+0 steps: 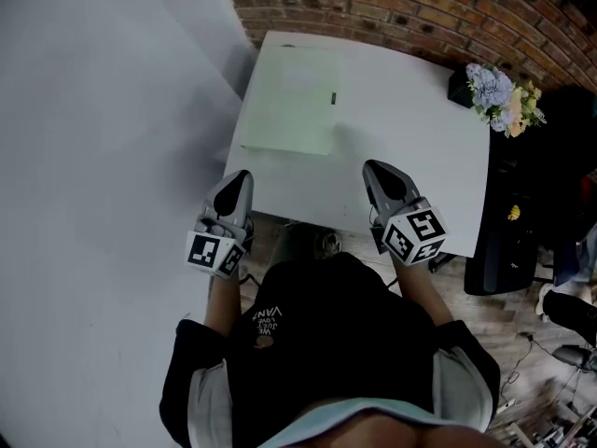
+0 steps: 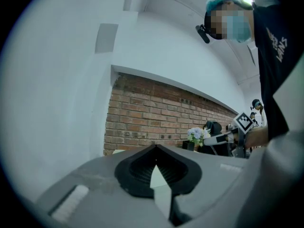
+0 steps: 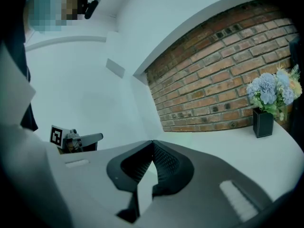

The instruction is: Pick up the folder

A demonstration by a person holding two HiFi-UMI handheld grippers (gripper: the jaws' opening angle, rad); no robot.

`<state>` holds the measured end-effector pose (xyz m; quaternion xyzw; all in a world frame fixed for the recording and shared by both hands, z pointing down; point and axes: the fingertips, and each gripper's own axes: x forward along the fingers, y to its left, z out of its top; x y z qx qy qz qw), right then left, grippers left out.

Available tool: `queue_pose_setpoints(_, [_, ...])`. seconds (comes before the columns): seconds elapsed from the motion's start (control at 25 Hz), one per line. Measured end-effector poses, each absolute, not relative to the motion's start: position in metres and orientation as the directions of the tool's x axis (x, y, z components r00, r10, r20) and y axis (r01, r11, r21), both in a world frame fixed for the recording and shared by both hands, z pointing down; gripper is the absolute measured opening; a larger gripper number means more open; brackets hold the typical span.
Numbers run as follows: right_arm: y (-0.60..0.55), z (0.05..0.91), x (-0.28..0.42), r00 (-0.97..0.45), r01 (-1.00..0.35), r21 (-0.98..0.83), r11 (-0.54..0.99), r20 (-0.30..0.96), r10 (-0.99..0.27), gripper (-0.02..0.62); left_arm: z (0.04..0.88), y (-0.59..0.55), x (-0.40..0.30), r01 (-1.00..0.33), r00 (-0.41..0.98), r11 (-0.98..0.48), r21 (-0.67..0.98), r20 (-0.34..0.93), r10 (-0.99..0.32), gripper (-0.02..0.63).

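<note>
Folder (image 1: 294,101) lies on table (image 1: 410,147), beyond left gripper (image 1: 243,175) and right gripper (image 1: 371,166) fingers (image 1: 390,185).

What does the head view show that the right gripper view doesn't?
Only the head view: the green folder lying flat and untouched, and the person's torso. I cannot make the folder out in the right gripper view.
Only the right gripper view: the right gripper seen close up, its jaws shut with nothing between them.
Both: the table, the left gripper, the flowers and the brick wall.
</note>
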<state>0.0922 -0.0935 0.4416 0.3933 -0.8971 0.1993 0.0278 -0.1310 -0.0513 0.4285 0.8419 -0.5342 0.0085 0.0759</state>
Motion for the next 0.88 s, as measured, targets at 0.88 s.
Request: queue_pose_setpoints(0.88, [-0.192,0.485,0.048,-0.586,-0.801,-0.356,0.482,0.298,-0.754,0.002,0.474,-0.184,-0.176,-0.852,0.518,-0.481,0.205,0.205,-0.830,0.002])
